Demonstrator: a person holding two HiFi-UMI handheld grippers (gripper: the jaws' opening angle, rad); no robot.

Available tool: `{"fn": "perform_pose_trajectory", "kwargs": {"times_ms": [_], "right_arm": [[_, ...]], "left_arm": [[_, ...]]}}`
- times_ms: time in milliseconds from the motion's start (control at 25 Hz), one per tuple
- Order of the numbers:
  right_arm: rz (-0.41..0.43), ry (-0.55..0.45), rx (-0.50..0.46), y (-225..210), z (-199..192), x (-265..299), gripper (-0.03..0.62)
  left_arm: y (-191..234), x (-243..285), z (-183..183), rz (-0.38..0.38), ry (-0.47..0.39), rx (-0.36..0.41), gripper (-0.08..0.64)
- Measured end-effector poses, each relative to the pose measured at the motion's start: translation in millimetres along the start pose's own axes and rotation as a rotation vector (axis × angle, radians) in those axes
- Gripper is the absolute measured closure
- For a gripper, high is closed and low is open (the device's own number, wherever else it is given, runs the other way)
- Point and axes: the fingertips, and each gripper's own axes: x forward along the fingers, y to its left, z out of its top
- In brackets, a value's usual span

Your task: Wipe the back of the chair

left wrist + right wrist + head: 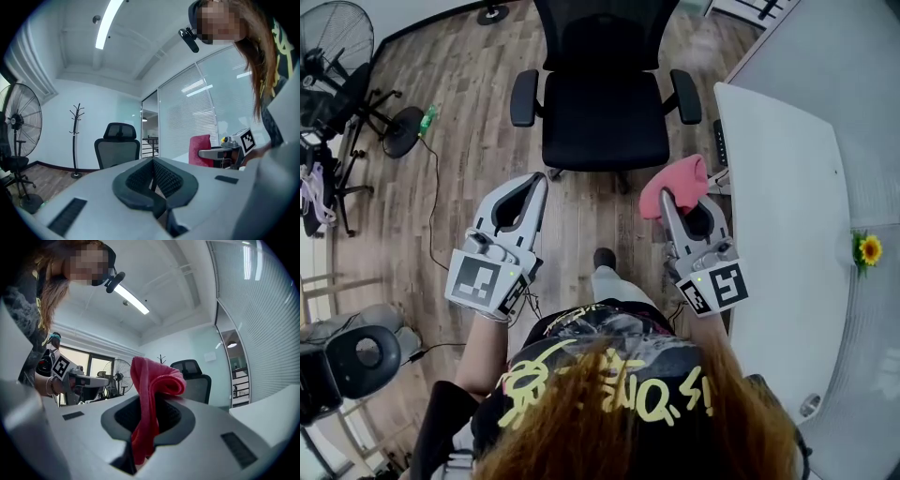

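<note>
A black office chair (605, 112) stands on the wood floor in front of me, its seat facing me and its mesh back (605, 33) on the far side. My right gripper (667, 199) is shut on a pink-red cloth (675, 183), held to the right of the seat's front edge. In the right gripper view the cloth (152, 394) sticks up from between the jaws, with the chair (194, 378) beyond it. My left gripper (539, 180) hovers left of the seat's front, jaws closed with nothing in them. The chair (118, 145) stands ahead in the left gripper view.
A white desk (787, 206) runs along the right, with a small sunflower (867, 249) near its far side. A standing fan (333, 42) and black stands crowd the left. A cable (436, 197) trails over the floor. A coat rack (75, 140) stands by the wall.
</note>
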Motion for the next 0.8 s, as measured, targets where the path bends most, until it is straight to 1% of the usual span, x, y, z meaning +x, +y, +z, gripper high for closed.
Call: {"fn": "perform_pose_trajectory", "kwargs": {"times_ms": [160,480,680,800], "right_arm": [[0.03,0.004,0.008,-23.3,-0.6,19.8,0.531],[0.07,-0.013,-0.005,-31.6,7.5,35.3,0.531],[0.088,0.002,0.005,-56.4,-5.9,48.2,0.531],[0.09,0.015,0.014,-67.4,-14.8,55.8,0.531]], "left_arm": [[11.7,23.8,4.1,0.032,0.012,0.003,0.566],[13.6,39.3,14.5,0.045,-0.001,0.026,0.566],[19.3,63.2,12.0,0.076,-0.006,0.033,0.566],[24.2,71.4,4.0,0.085,0.008,0.023,0.566]]}}
